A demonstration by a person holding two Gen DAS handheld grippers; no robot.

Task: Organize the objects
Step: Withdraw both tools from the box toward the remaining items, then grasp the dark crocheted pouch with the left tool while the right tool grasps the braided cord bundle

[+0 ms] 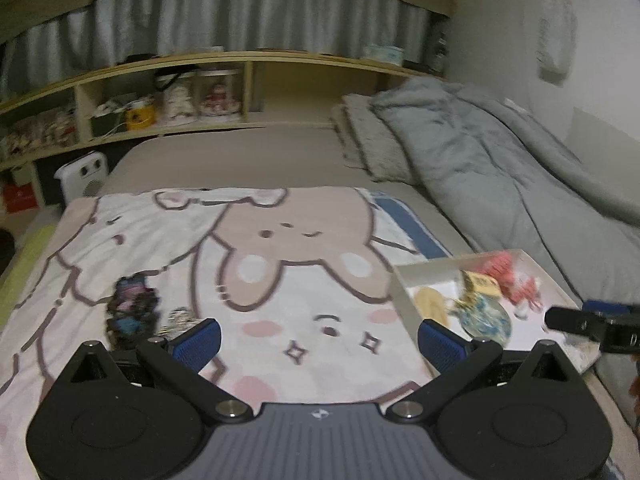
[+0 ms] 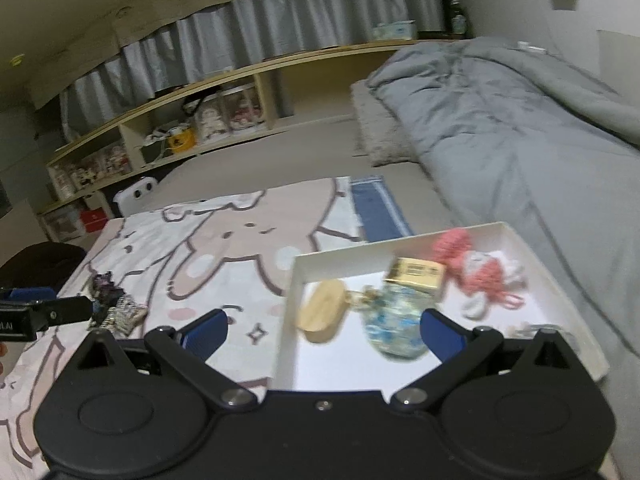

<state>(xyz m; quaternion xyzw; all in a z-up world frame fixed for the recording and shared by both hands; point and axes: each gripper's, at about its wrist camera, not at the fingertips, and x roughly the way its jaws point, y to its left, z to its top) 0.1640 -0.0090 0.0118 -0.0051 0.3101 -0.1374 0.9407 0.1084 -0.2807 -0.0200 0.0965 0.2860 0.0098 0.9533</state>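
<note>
Both empty, fingers spread wide: the left gripper (image 1: 318,346) hovers with the dark trinket pile (image 1: 132,312) just off its left finger, the right gripper (image 2: 323,336) over the white tray (image 2: 292,320) collecting sorted pieces, probably the destination.

In the one white tray (image 2: 492,229): one pink toy (image 2: 480,266), one yellow box (image 2: 418,274), one oval wooden piece (image 2: 322,310), one blue-patterned pouch (image 2: 394,326). On the one cartoon blanket (image 2: 224,264): two small trinkets (image 2: 114,300).

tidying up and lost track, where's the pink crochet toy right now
The pink crochet toy lies inside the white tray, in its far right corner beside the yellow box, right of the left gripper's view.
</note>
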